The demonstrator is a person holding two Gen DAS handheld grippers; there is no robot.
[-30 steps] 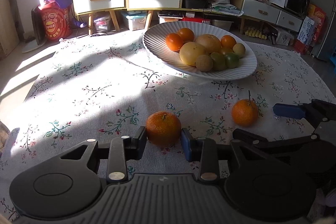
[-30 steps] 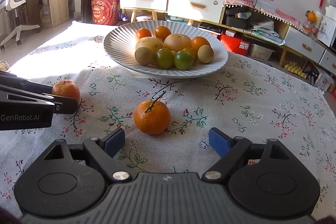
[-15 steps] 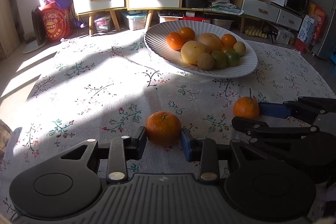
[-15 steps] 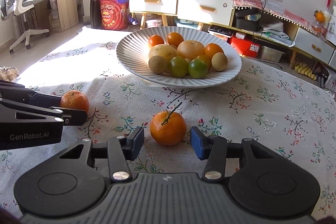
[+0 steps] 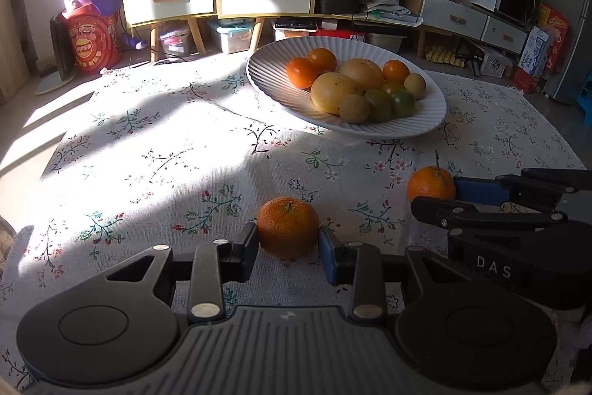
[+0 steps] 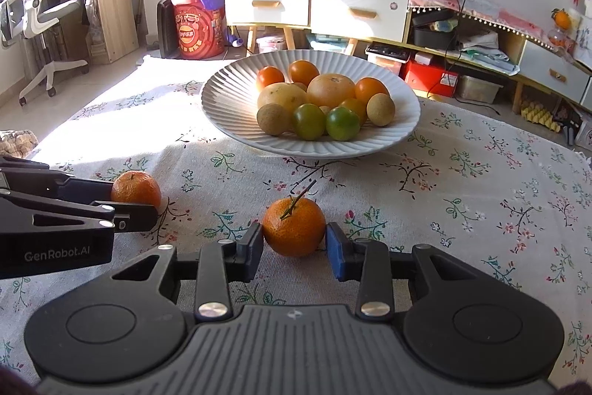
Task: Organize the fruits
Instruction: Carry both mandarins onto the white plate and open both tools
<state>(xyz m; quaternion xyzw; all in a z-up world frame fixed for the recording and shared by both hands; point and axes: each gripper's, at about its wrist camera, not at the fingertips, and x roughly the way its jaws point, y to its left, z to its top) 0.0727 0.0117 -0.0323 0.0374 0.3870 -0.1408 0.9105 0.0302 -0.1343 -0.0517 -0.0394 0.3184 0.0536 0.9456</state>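
Sitting between right gripper (image 6: 295,248) pads — stemmed mandarin (image 6: 294,226), clamped.

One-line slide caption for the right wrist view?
Right gripper closing on stemmed orange mandarin before ribbed white fruit plate on floral tablecloth.

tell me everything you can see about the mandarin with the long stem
The round orange mandarin with the long thin stem has dimpled, glossy peel; its dark twig juts up, tilted right. It sits on the floral white tablecloth, in front of the ribbed white plate of fruit. The right claw has just been closing and now presses both sides of it, black pad on the left and blue on the right.
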